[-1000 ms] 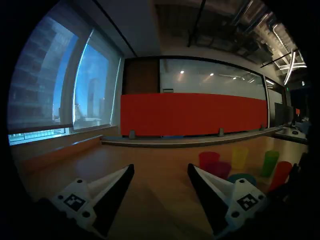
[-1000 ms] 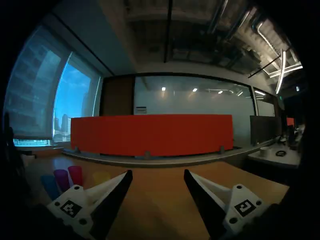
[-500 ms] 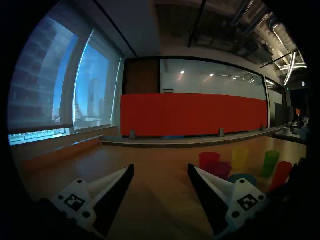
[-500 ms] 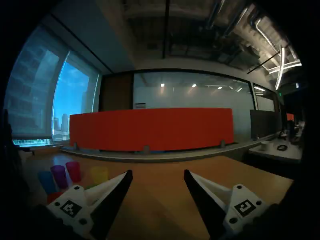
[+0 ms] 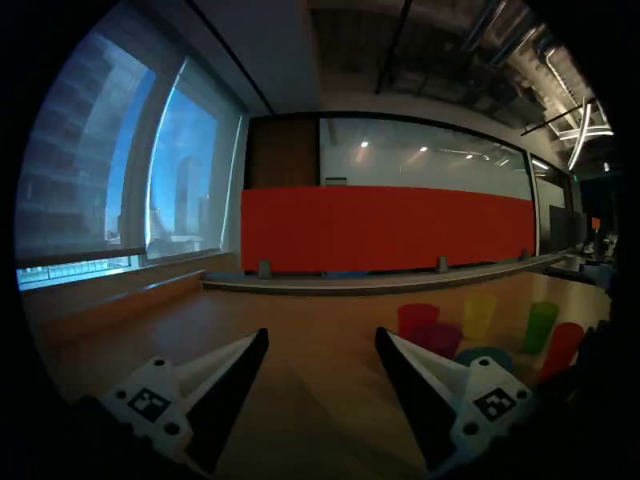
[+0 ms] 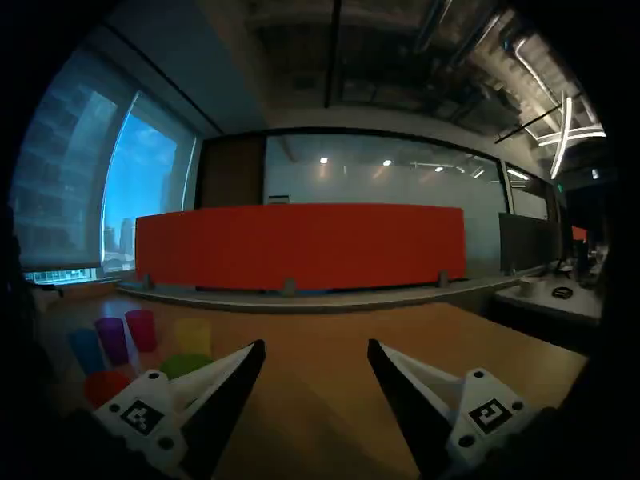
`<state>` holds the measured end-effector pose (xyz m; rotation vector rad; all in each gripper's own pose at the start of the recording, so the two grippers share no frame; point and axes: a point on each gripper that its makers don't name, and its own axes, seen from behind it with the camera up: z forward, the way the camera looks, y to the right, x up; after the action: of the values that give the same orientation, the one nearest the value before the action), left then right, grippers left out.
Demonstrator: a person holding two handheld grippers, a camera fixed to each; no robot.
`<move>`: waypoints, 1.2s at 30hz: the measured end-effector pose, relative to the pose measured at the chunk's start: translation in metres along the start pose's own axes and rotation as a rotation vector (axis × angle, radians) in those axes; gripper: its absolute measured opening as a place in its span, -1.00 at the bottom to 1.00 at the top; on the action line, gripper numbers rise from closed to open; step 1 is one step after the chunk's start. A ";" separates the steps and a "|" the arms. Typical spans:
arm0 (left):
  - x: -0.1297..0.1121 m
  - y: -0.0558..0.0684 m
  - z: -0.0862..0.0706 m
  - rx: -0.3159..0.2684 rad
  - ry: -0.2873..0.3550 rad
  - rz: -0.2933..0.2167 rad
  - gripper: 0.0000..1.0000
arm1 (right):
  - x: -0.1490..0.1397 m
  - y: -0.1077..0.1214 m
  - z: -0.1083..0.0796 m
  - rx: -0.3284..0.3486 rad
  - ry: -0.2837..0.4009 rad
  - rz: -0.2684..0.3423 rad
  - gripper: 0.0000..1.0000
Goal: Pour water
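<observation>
Several coloured plastic cups stand in a cluster on the wooden table (image 5: 320,384). In the left gripper view they are to the right: a red cup (image 5: 418,316), a purple cup (image 5: 440,338), a yellow cup (image 5: 478,314), a green cup (image 5: 541,324), an orange cup (image 5: 563,349) and a teal cup (image 5: 483,355). My left gripper (image 5: 320,332) is open and holds nothing, just left of the cups. In the right gripper view the cups are to the left: blue (image 6: 86,350), purple (image 6: 112,338), red (image 6: 142,329), yellow (image 6: 192,334), green (image 6: 184,365), orange (image 6: 104,386). My right gripper (image 6: 314,344) is open and holds nothing.
An orange partition (image 5: 384,228) runs along the table's far edge, with a glass wall behind it. Large windows (image 5: 104,184) are on the left. A second desk (image 6: 552,300) with small items stands to the right. Bare tabletop (image 6: 336,344) lies ahead of my right gripper.
The right gripper view has shifted so the cups sit higher and more of them show, including the green and orange ones. The left gripper has stayed still.
</observation>
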<state>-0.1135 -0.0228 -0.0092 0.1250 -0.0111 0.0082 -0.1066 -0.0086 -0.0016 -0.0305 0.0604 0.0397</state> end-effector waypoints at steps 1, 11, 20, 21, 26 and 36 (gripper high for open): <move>0.000 0.000 0.000 0.000 0.000 0.000 0.99 | -0.001 0.000 0.000 -0.001 -0.002 -0.003 0.99; 0.000 0.000 0.000 0.000 0.000 0.000 0.99 | -0.003 0.001 0.001 -0.005 -0.018 -0.010 0.99; 0.000 0.000 0.001 0.000 0.000 0.000 0.98 | -0.003 0.002 0.001 -0.007 -0.019 -0.010 0.99; 0.000 0.000 0.001 0.000 0.000 0.000 0.98 | -0.003 0.002 0.001 -0.007 -0.019 -0.010 0.99; -0.001 0.000 0.000 0.000 0.000 0.000 0.99 | -0.004 0.002 0.001 -0.007 -0.020 -0.010 0.99; 0.000 0.000 0.001 0.000 0.000 0.000 0.98 | -0.003 0.002 0.001 -0.007 -0.021 -0.009 0.99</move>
<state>-0.1138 -0.0228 -0.0085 0.1246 -0.0110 0.0080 -0.1092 -0.0065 -0.0006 -0.0378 0.0394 0.0311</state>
